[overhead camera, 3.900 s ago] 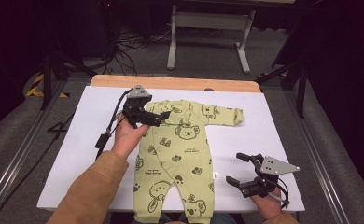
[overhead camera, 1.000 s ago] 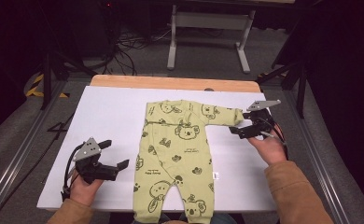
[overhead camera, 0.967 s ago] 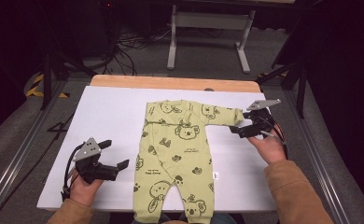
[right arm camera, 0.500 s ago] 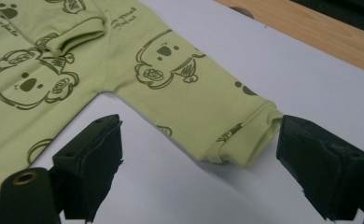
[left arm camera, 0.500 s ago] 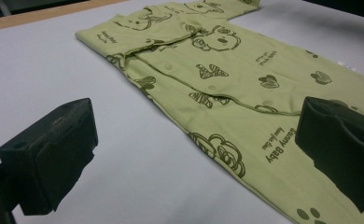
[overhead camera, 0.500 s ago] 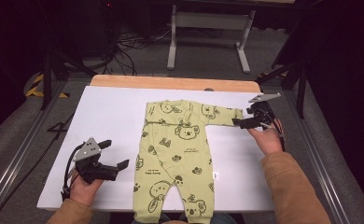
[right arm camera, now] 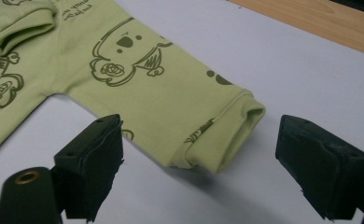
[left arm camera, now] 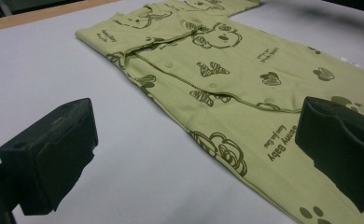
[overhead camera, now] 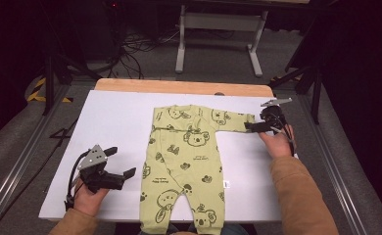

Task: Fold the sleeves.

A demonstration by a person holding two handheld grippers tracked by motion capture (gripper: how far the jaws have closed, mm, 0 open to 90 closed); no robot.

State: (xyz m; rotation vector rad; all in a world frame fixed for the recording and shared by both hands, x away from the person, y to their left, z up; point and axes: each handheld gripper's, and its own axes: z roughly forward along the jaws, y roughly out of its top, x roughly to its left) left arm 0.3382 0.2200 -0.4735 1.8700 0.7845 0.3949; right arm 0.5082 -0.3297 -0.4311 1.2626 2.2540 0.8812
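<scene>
One green baby romper (overhead camera: 186,161) is lying flat on the white table cover (overhead camera: 115,117), centre of the high view, legs toward the bottom edge, one sleeve stretching toward the right side. Right gripper (overhead camera: 251,126) is sitting at that sleeve's cuff (right arm camera: 227,135); in the right gripper view the jaws are standing wide apart w/ the cuff between them, pads not pressing yet, so nothing gripped. Left gripper (overhead camera: 123,164) is hovering lower left of the high view, jaws spread, empty, just beside the romper's side edge.

Handling, as I'm judging it: thin cotton knit, very light, floppy, no stiffness, so it's going to sag and drag if lifted by one point. Not fragile, not slippery on rubber pads. Best hold is prob. the doubled cuff hem, thicker there, w/ the pinch catching both layers. Snaps down the front are giving poor purchase, so avoid those.
</scene>
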